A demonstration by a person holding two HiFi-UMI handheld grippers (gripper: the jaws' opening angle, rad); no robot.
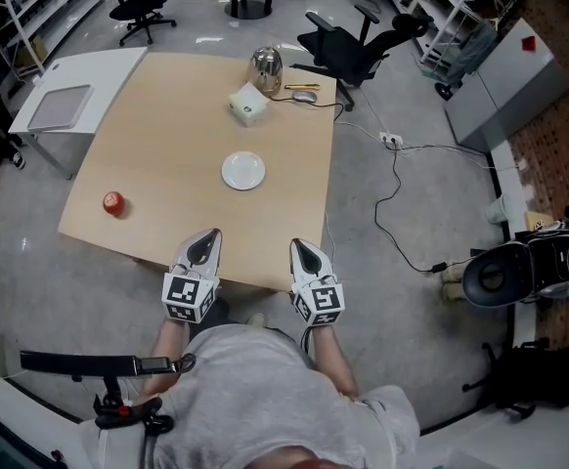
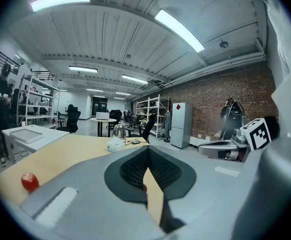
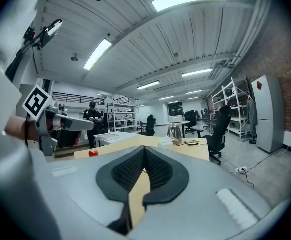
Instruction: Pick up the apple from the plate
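Far L: white side table [image 1: 118, 62] w/ a flat grey tray [image 1: 60, 107] on it, butted against the light-wood tabletop [image 1: 167, 135].

Small red apple [image 1: 114, 202] sits on bare wood nr the tabletop's L edge, well apart from the plate. In left gripper view it shows low L, off to the side of the jaws.

Left tool [image 1: 207, 238]: tip over the tabletop's near edge, pointing across it. Jaws together at the tips, nothing btwn the ribbed black pads [image 2: 135, 166].

Round white plate [image 1: 243, 171] lies mid-tabletop, ahead of both tools.

Beyond the plate: white box [image 1: 249, 105], then a shiny steel kettle [image 1: 266, 69] close to the far edge.

Right tool [image 1: 302, 247]: beside the left one at the same near edge, also pointing across. Jaws closed, tips touching, nothing held; right gripper view shows the apple far off to the L.

Far R corner of tabletop: grey mouse [image 1: 305, 97]. Black office chair [image 1: 358, 47] stands just past that corner. Black cable [image 1: 394, 193] runs over the grey floor R of the tabletop.
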